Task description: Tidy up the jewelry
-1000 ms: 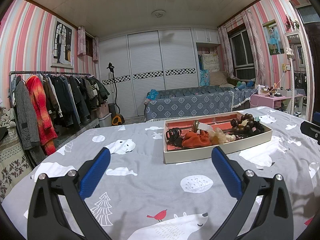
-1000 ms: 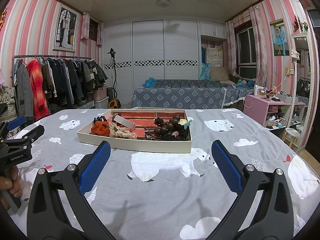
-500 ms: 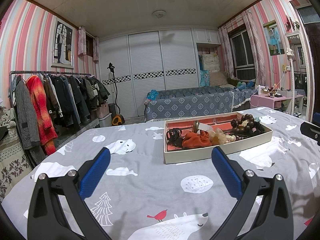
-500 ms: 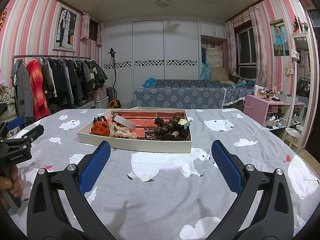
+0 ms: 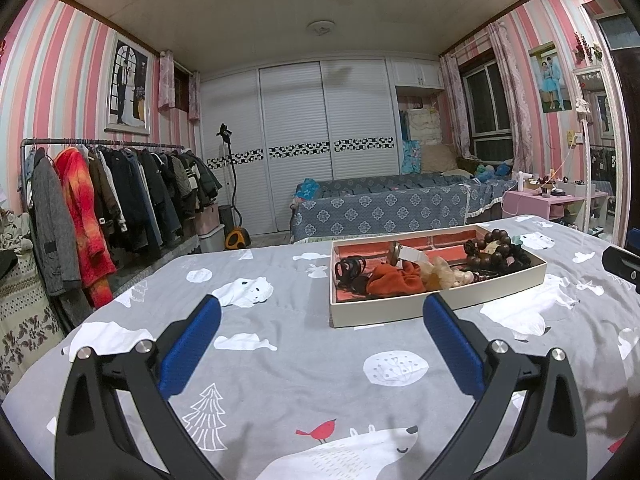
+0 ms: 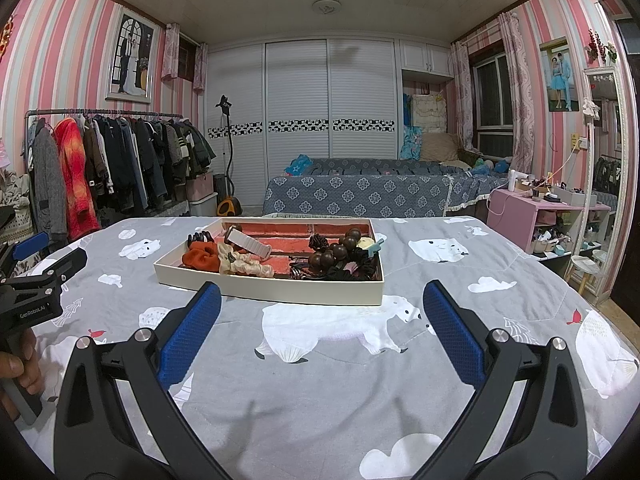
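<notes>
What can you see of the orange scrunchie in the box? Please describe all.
The orange scrunchie is a gathered ring of soft, matte, rust-orange fabric. It lies flat in the shallow cream box with a red lining, near its left end in the right wrist view. It touches the cream scrunchie beside it. No gripper touches it.

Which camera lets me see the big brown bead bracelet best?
The right wrist view. There the brown bead bracelet lies near the front right of the tray, closer to the camera, with single round beads easy to tell apart. In the left wrist view the bracelet sits at the tray's far right end and looks smaller.
</notes>
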Tool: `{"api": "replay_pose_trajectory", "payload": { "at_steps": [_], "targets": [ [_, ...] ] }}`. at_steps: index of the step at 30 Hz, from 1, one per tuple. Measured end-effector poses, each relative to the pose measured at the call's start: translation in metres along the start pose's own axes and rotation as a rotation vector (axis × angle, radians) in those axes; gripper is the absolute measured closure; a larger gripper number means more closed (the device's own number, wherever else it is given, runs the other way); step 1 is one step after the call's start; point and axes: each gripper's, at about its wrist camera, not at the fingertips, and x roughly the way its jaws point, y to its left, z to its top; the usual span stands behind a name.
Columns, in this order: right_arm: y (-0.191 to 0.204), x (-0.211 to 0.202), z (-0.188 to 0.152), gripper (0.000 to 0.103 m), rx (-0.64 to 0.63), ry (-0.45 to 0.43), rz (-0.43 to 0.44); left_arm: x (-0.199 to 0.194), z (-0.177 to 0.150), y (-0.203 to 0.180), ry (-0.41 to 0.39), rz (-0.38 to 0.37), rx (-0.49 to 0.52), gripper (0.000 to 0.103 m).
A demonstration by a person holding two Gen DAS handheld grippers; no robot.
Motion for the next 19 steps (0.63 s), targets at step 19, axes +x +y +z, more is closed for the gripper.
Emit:
{"api": "replay_pose_trajectory", "payload": {
  "at_steps": [19],
  "targets": [
    [0.0000,-0.0002,0.0002,0.005,-0.001,-0.001,0.000,-0.0006,-0.0003,-0.0033,-0.004,0.010,0.004,0.004]
  ]
}}
